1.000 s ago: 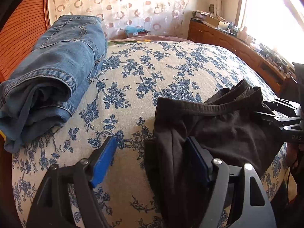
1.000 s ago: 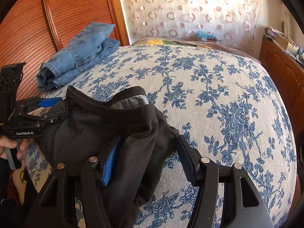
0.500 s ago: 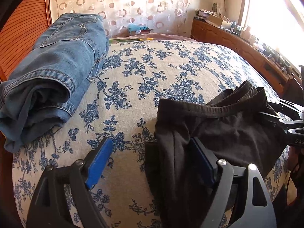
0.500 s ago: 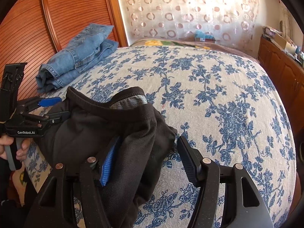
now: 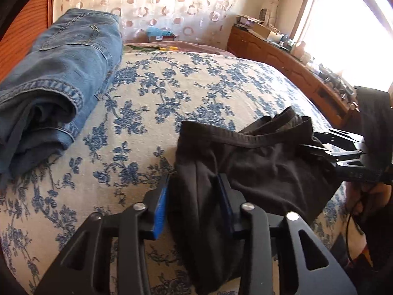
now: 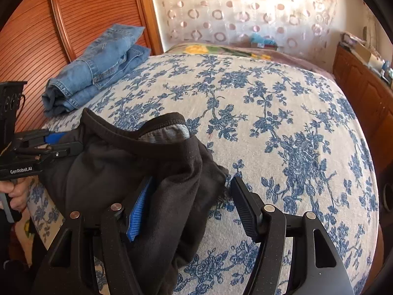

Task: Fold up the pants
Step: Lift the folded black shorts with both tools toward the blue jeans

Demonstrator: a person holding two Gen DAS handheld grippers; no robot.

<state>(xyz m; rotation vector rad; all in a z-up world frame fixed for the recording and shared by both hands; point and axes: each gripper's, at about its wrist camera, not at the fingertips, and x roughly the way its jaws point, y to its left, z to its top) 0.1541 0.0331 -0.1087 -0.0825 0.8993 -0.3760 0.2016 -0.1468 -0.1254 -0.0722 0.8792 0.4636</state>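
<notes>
We saw the dark pants [image 5: 258,162] bunched at the near edge of the floral bedspread [image 5: 196,86], roughly 5 o'clock in the left wrist view, 8 o'clock in the right wrist view [image 6: 127,167]. The left gripper [image 5: 194,201] had its jaws narrowed onto a fold of the pants, cloth pinched between the blue pads. The right gripper [image 6: 189,206] stood with jaws wide; cloth draped over its left finger [image 6: 137,211], while the right finger [image 6: 245,209] was bare over the bedspread, just beside the pants' frayed edge. The waistband edge ran across the top of the bundle, gray lining showing. Folded jeans [image 5: 54,78] sat at 10 o'clock by the wooden headboard [image 6: 81,19], well apart from the pants. Bare bedspread lay open from 12 to 3 o'clock, out to the wooden cabinet [image 5: 282,59] along the far side.
</notes>
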